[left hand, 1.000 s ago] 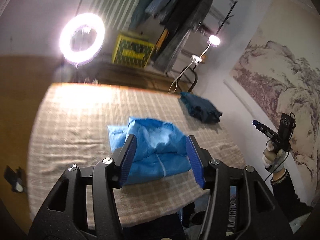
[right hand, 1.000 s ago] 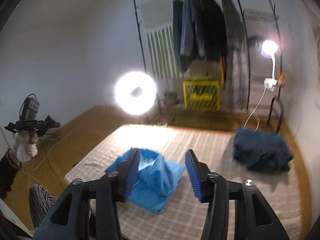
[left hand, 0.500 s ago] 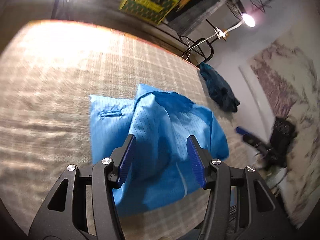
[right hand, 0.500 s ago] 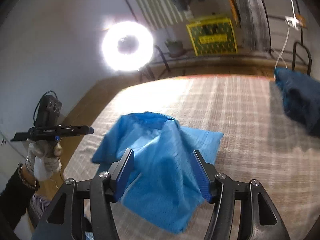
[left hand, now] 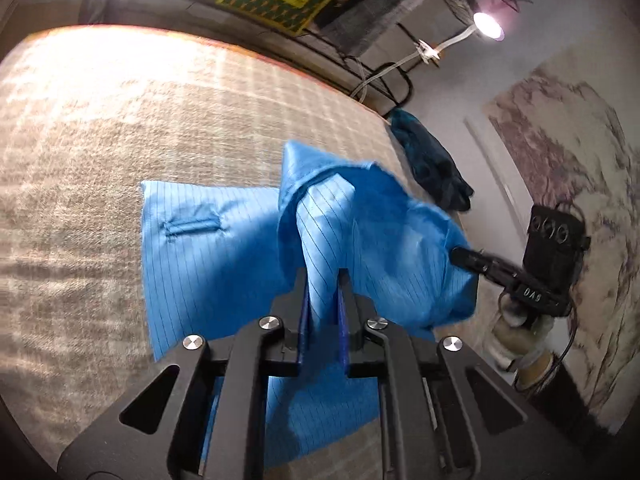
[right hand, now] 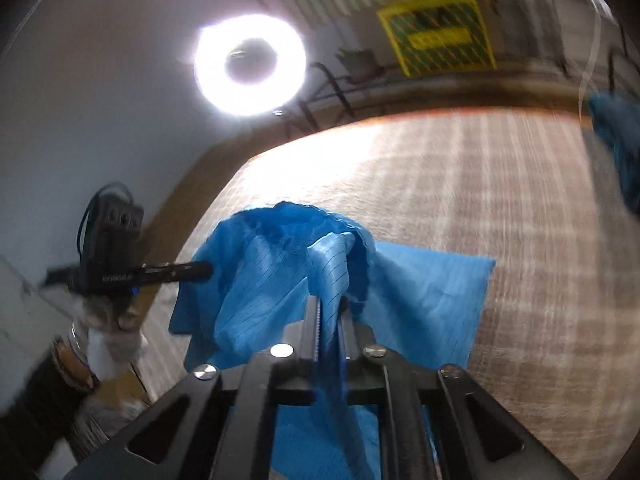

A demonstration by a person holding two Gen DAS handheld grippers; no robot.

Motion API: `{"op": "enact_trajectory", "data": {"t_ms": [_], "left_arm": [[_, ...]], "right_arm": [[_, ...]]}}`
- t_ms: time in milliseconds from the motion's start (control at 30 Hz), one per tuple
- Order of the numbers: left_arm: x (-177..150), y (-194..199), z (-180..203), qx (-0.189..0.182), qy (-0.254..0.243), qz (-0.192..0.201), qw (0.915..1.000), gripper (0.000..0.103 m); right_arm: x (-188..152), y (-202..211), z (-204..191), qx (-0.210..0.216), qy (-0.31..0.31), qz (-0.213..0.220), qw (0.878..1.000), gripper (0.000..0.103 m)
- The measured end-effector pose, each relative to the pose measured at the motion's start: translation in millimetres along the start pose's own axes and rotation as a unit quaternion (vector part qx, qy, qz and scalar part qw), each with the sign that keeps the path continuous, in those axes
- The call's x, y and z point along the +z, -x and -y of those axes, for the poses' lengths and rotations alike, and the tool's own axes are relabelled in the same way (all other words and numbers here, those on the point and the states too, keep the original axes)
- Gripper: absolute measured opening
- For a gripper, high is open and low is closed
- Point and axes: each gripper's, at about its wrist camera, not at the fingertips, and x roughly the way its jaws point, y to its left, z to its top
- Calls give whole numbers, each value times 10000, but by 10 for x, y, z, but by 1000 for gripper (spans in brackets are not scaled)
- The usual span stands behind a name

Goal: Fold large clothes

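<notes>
In the left wrist view, the jaws of the left gripper (left hand: 322,294) are closed almost together, pinching a raised fold of a bright blue pinstriped garment (left hand: 224,256) between the blue pads. In the right wrist view, the right gripper (right hand: 330,322) does the same: its jaws are nearly shut on another bunched fold of the same blue garment (right hand: 420,304), which rises into a peak just ahead of the fingertips. From each pinch the cloth drapes downward and outward. The rest of the garment lies spread on a bed (left hand: 100,128) covered in beige and white checked fabric, near the bed's front edge, with one flat panel showing a small stitched slot like a pocket opening or buttonhole (left hand: 192,226). Each view also catches the other gripper off to the side, held in a light gloved hand (left hand: 516,336) and reaching into the edge of the blue cloth. Farther back on the bed, well apart from the blue garment, sits a dark blue bundle of clothing (left hand: 432,168). Beyond the bed stand a glowing ring light (right hand: 250,65), a yellow and green crate (right hand: 438,32), a small lamp (left hand: 488,26) on a bending neck, and a landscape painting (left hand: 572,184) on the wall.
</notes>
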Motion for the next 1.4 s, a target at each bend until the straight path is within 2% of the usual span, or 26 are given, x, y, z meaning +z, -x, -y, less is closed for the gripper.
{"op": "enact_trajectory", "data": {"t_ms": [167, 233, 267, 300, 333, 400, 467, 567, 600, 633, 667, 767, 867, 933, 1033, 1100, 1167, 1200, 1233, 1333, 1400], "left_arm": [[-405, 332, 318, 307, -856, -41, 9958, 10], [-658, 481, 384, 505, -1179, -104, 9917, 11], [-813, 552, 390, 563, -1311, -213, 9895, 13], [-930, 604, 371, 628, -1358, -299, 9883, 24], [-1077, 676, 340, 707, -1382, -372, 9872, 31], [-1281, 816, 254, 764, -1301, -408, 9877, 31], [-1385, 969, 151, 760, -997, -294, 9917, 31], [-1349, 1070, 51, 688, -532, -17, 9962, 33], [-1308, 1059, 16, 718, -373, 32, 9967, 39], [-1269, 1033, -29, 732, -182, 73, 9971, 50], [-1238, 1004, -84, 701, 22, 127, 9975, 55], [-1149, 893, -305, 488, 583, 204, 9969, 57], [-1086, 769, -536, 425, 1186, 258, 9917, 57], [-1041, 704, -741, 225, 1710, 294, 9846, 57], [-973, 617, -920, 281, 1967, 346, 9795, 57], [-953, 538, -973, 169, 2021, 326, 9787, 57], [-933, 438, -977, 38, 1986, 275, 9797, 36], [-923, 408, -972, 117, 1904, 214, 9814, 14], [-918, 389, -962, 114, 1861, 203, 9822, 7], [-903, 449, -898, 7, 1761, 344, 9838, 5], [-895, 459, -886, 368, 1533, 321, 9870, 5]], "right_arm": [[-354, 366, -401, -414, 1069, 105, 9933, 1], [-567, 494, -565, -627, 1579, 20, 9855, 6], [-687, 549, -637, -743, 1784, -59, 9811, 14], [-824, 627, -681, -798, 1913, -128, 9782, 36], [-989, 743, -709, -728, 1993, -171, 9771, 42], [-1186, 909, -706, -585, 1979, -232, 9782, 41], [-1326, 1083, -651, -457, 1739, -193, 9835, 41], [-1349, 1197, -481, -396, 1095, -20, 9932, 41], [-1326, 1209, -407, -397, 812, 45, 9959, 42], [-1305, 1199, -298, -407, 441, 95, 9982, 48], [-1288, 1170, -158, -388, -30, 113, 9992, 51], [-1289, 1016, 172, -372, -1026, -14, 9940, 53], [-1295, 825, 377, -450, -1486, -221, 9876, 54], [-1326, 760, 482, -398, -1727, -247, 9839, 55], [-1345, 671, 634, -158, -2125, -213, 9768, 55], [-1358, 593, 691, -170, -2262, -210, 9737, 55], [-1343, 493, 717, -84, -2332, -245, 9721, 50], [-1340, 447, 720, -7, -2333, -269, 9720, 37], [-1332, 399, 708, 108, -2307, -305, 9725, 21], [-1259, 421, 644, 442, -2325, -151, 9715, 6], [-1212, 498, 605, 590, -2170, 5, 9744, 5]]}}
